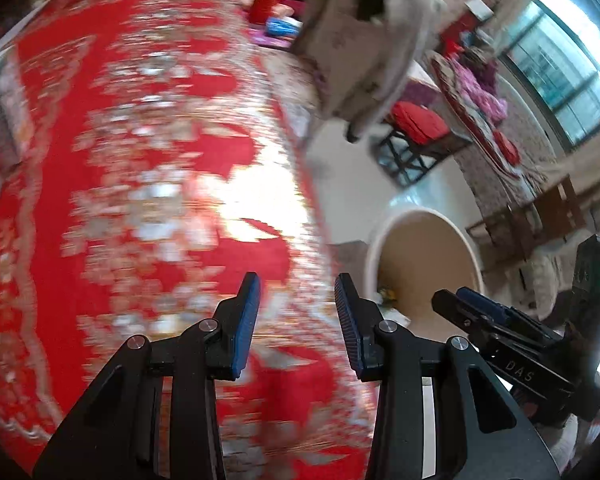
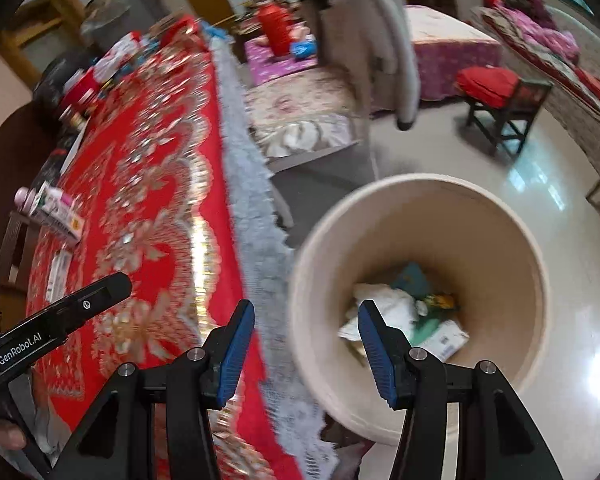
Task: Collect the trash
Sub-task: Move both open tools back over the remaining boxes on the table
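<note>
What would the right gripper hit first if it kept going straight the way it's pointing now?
Probably the near rim of the beige trash bin or the lace edge of the tablecloth: the open, empty right gripper points between the two. Depth is unclear.

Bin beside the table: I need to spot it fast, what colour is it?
Plain beige bin, clearest in the right wrist view.

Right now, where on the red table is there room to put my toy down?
The middle of the red tablecloth, between the small pink box and the lacy white edge, is bare. The far end is crowded with packets and bottles. The floor bin beside the table already holds trash.
</note>
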Demonstrator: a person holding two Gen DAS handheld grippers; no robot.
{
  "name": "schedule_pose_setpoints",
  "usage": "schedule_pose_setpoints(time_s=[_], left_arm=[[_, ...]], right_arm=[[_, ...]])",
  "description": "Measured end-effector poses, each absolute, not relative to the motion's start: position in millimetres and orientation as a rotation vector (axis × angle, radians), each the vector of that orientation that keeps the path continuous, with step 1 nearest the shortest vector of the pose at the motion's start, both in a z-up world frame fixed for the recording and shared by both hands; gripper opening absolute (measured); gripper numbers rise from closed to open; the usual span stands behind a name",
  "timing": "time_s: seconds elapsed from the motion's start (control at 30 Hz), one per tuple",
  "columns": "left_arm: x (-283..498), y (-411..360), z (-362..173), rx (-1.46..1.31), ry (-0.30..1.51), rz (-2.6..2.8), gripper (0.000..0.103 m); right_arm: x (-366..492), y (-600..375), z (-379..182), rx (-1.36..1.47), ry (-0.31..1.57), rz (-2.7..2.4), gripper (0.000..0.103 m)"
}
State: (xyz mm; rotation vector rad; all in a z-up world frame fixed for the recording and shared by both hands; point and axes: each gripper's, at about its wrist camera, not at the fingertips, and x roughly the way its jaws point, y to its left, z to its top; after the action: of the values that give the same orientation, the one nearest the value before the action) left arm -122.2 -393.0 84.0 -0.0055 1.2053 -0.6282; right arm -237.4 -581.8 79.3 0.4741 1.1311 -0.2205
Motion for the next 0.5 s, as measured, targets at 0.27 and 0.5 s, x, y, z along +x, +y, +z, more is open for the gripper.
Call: schedule_pose_setpoints(time_s=[0.27,0.5], left_arm=[[-82.0,-281.9,80.5,-0.101,1.191,-0.42,0.037],[-44.2,-190.0,78.9,-0.164,1.164,-0.278,0.05]], right_arm=[[-173.6,-506.9,78.5,0.394,1.15,-0.065,0.052],[-129.6,-445.5,74.1,0.346,1.173,0.037,0.052]])
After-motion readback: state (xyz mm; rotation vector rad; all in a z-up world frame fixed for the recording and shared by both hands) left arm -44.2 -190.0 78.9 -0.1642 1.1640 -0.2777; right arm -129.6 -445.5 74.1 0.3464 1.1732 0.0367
